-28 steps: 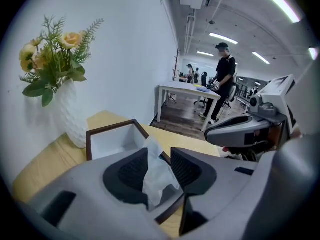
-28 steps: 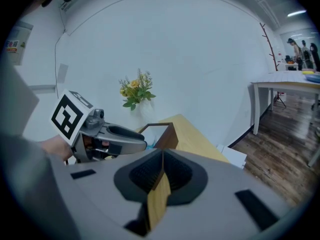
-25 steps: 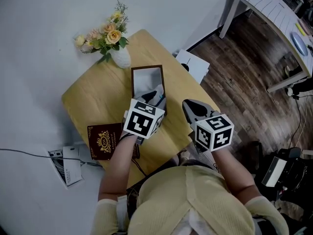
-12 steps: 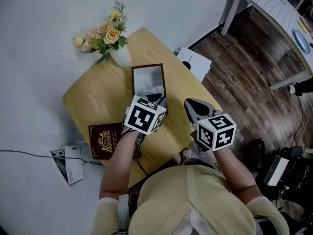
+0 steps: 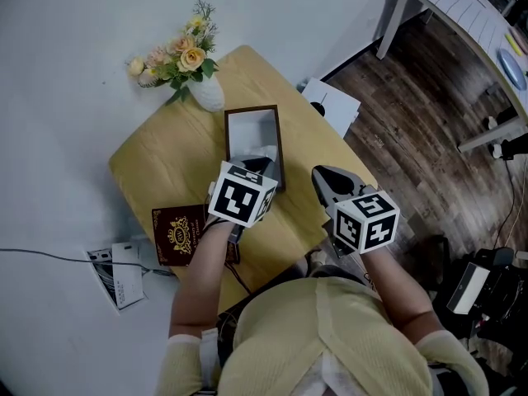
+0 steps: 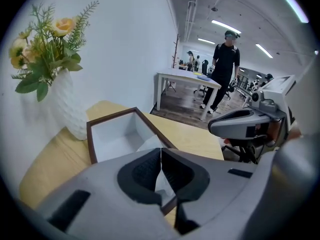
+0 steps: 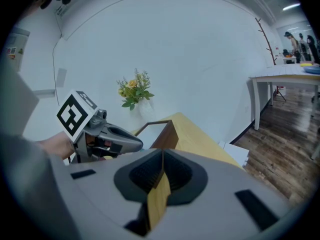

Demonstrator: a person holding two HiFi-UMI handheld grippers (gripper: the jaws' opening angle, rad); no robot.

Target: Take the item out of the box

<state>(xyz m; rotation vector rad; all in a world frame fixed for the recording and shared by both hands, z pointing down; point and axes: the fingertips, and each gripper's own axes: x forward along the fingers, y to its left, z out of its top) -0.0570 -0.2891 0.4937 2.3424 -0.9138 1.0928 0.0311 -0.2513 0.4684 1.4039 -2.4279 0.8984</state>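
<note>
I record the box [image 5: 251, 109] as dark brown outside and white within. The table [image 5: 165, 163] is pale yellow wood with a fine grain. The vase [image 5: 206, 96] is white; its flowers [image 5: 186, 56] are yellow and peach over green leaves [image 5: 175, 97]. The booklet [image 5: 177, 236] is maroon with gold print. The floor [image 5: 412, 114] shows dark brown planks.

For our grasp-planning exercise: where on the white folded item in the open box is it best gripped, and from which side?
Probably its raised peak, pinched from above: the white folded item sits low inside the brown box, whose walls block the sides, and only that thin ridge stands up.
</note>
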